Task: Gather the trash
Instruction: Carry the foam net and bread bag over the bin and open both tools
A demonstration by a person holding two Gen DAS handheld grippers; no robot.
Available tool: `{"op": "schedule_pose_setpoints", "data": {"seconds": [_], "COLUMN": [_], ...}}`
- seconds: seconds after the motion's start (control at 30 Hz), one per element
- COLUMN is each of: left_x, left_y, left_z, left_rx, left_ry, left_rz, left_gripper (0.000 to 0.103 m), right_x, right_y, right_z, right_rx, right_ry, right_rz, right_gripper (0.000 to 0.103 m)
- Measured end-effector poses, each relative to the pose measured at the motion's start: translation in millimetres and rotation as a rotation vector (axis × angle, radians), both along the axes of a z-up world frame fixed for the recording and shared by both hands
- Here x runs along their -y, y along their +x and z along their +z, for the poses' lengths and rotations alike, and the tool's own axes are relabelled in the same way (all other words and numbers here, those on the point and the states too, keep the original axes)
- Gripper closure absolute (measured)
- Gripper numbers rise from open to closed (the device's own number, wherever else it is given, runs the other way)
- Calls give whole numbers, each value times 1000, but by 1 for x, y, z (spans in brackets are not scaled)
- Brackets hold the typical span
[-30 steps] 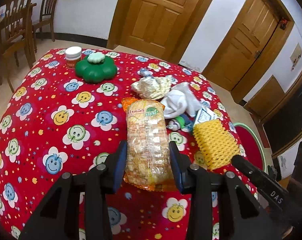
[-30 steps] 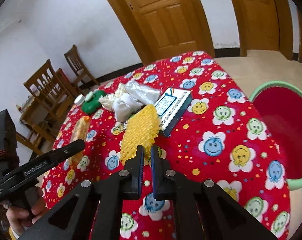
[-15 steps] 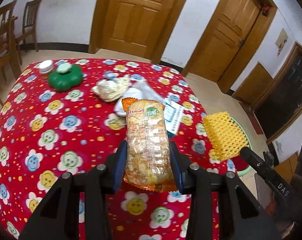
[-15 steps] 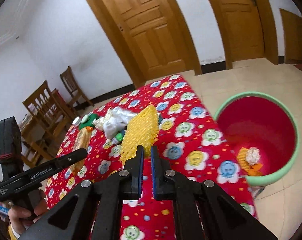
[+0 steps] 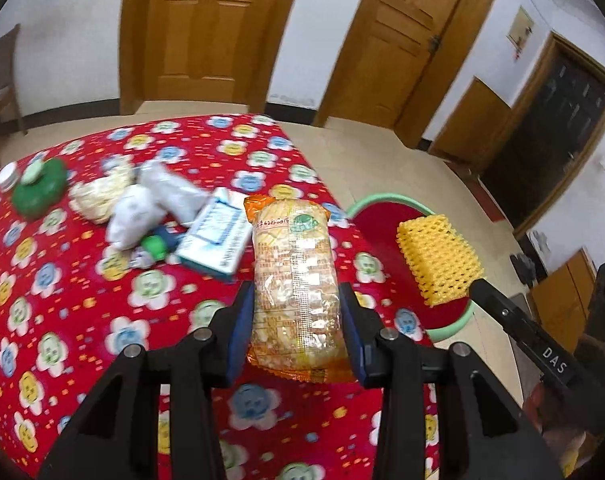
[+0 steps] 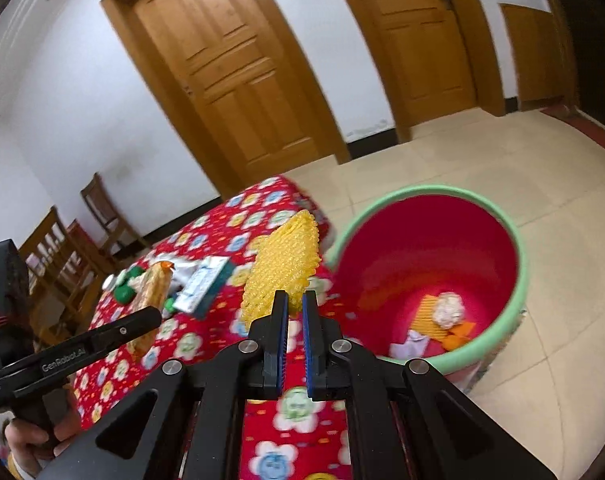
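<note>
Left gripper [image 5: 296, 320] clamped on snack packet [image 5: 294, 280], long axis running forward along the fingers, above the tablecloth [image 5: 82, 300]. Right gripper [image 6: 294, 312] pinches yellow foam net [image 6: 280, 266], pointing away, beside the red bin [image 6: 518, 280].

A box [image 5: 216, 236] lies on the table [image 5: 82, 320]; the bin [image 6: 518, 280] stands on the floor just beside the table.

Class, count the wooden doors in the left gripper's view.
3: one door behind the table, a second to its right, a dark third farther right.
</note>
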State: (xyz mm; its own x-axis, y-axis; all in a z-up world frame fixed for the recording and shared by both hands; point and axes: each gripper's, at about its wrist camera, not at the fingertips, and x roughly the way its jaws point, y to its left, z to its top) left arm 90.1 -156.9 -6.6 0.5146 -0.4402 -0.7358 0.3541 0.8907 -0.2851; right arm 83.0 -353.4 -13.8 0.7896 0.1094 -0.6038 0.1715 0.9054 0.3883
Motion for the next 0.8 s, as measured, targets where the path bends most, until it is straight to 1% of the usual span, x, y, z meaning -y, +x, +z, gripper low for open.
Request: {"op": "schedule_pose_setpoints", "data": {"seconds": [0.3, 0.53, 0.67, 0.73, 0.8], "left_x": [58, 93, 109, 116, 123], "left_y": [12, 22, 26, 27, 29], "left_z": [-10, -23, -29, -31, -33], "left_rx": [-16, -41, -48, -49, -52], "left_ry": [38, 67, 78, 84, 89], "left_rz": [-97, -149, -177, -190, -202], "left_gripper": [61, 61, 61, 61, 61], "right_x": [46, 72, 82, 86, 90], "right_y": [-8, -5, -2, -3, -4], "right_z": [-17, -32, -41, -45, -47], "right_rx": [-37, -73, -91, -91, -91], "right_ry": [-7, 16, 36, 46, 54], "right_rz": [-127, -181, -196, -205, -214], "right_gripper": [96, 92, 86, 81, 80]}}
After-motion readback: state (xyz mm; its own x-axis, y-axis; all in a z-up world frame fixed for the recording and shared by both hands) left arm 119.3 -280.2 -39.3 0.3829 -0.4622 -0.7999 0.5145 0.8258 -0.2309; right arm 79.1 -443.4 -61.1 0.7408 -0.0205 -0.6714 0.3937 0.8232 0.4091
